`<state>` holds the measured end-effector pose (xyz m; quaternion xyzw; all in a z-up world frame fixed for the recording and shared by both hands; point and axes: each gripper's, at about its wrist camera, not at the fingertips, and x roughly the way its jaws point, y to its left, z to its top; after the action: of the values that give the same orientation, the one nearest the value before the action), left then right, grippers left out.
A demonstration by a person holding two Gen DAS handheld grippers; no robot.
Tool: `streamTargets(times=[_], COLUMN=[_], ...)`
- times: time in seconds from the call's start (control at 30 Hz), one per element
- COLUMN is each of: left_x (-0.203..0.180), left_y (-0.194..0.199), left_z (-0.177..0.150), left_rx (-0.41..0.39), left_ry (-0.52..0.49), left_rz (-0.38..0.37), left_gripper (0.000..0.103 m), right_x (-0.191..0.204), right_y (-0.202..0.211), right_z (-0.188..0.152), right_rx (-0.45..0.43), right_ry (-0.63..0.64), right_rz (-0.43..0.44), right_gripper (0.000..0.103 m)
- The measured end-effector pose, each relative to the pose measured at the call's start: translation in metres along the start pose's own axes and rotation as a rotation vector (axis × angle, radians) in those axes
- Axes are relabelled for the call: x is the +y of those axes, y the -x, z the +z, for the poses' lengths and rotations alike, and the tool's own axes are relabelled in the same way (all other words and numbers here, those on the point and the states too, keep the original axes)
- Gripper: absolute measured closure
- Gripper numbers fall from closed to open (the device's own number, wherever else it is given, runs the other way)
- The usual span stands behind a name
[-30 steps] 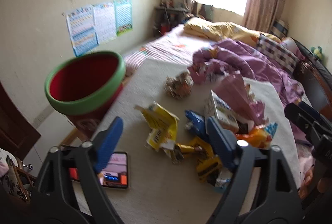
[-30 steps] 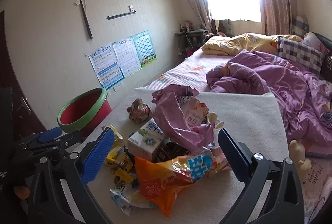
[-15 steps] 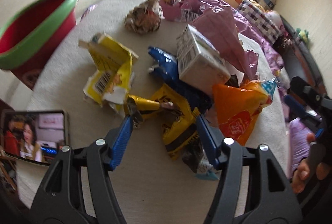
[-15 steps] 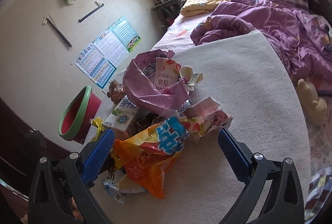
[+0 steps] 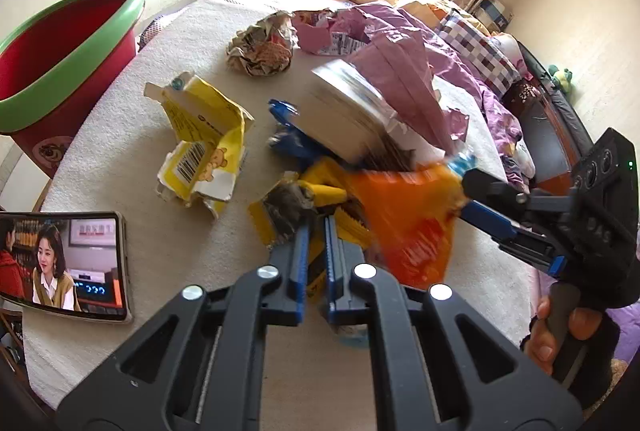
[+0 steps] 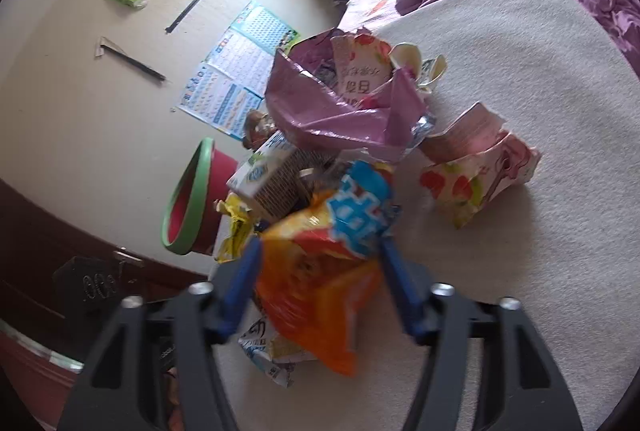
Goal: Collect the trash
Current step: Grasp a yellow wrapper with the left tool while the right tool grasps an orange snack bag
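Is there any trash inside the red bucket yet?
No, the red bucket shows only its bare red inside, and the wrappers lie on the bed.

Left gripper point(image 5: 316, 227) clamped on a yellow wrapper point(image 5: 288, 207) amid trash on a white mat point(image 5: 120, 159); orange bag point(image 5: 408, 223), phone point(image 5: 60, 267) and red bin point(image 5: 60, 43) nearby.

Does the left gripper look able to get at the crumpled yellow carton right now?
Probably not yet: the left gripper is shut on a yellow wrapper. The crumpled yellow carton lies uncovered beside it, so the way looks free once the jaws let go.
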<state>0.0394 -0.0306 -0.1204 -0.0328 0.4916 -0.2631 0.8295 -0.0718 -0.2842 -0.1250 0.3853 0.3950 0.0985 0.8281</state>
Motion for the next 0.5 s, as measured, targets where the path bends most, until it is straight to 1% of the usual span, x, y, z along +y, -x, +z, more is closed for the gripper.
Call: streamTargets(times=[0.03,0.07,0.1,0.13,0.2,0.27,0.3,0.33,0.37,0.4,0.43,0.5], left_x=[0.000,-0.001,-0.001,-0.003,-0.002,-0.001,-0.001,-0.002,-0.002,-0.002,-0.002,-0.002], left_y=[-0.001,0.000,0.000,-0.001,-0.003,-0.010,-0.014,-0.016,-0.018,-0.020,-0.022,-0.024], left_z=[0.000,-0.001,-0.002,-0.003,-0.004,-0.006,-0.007,-0.008,-0.010,-0.011,-0.012,-0.012], left_rx=[-0.002,-0.003,-0.005,-0.008,0.000,0.035,0.052,0.066,0.075,0.082,0.086,0.095], left_ry=[-0.001,-0.002,-0.003,-0.005,0.004,0.011,0.012,0.011,0.008,0.005,0.004,0.015], left_rz=[-0.001,-0.005,-0.004,0.003,0.000,-0.009,-0.009,-0.014,-0.015,-0.013,-0.011,-0.012], left_gripper=[0.092,0.089,0.079,0.061,0.046,0.045,0.044,0.044,0.044,0.044,0.044,0.044], right_x=[0.000,-0.001,0.000,0.000,0.000,-0.001,-0.001,0.000,0.000,0.001,0.002,0.003], right_y=[0.001,0.002,0.005,0.008,0.011,0.014,0.012,0.010,0.010,0.009,0.007,0.000], right_z=[-0.001,-0.002,-0.003,-0.004,-0.004,-0.005,-0.004,-0.004,-0.004,-0.005,-0.005,-0.005], right_rx=[0.003,0.002,-0.001,-0.004,-0.011,-0.020,-0.017,-0.016,-0.019,-0.018,-0.008,0.021], right_ry=[-0.002,-0.001,0.004,0.009,0.016,0.007,0.000,-0.008,-0.011,-0.010,-0.007,-0.007], right_rz=[0.011,0.016,0.020,0.026,0.028,0.020,0.021,0.026,0.025,0.021,0.010,-0.010], right_gripper=[0.072,0.077,0.084,0.087,0.087,0.081,0.066,0.046,0.038,0.032,0.028,0.024])
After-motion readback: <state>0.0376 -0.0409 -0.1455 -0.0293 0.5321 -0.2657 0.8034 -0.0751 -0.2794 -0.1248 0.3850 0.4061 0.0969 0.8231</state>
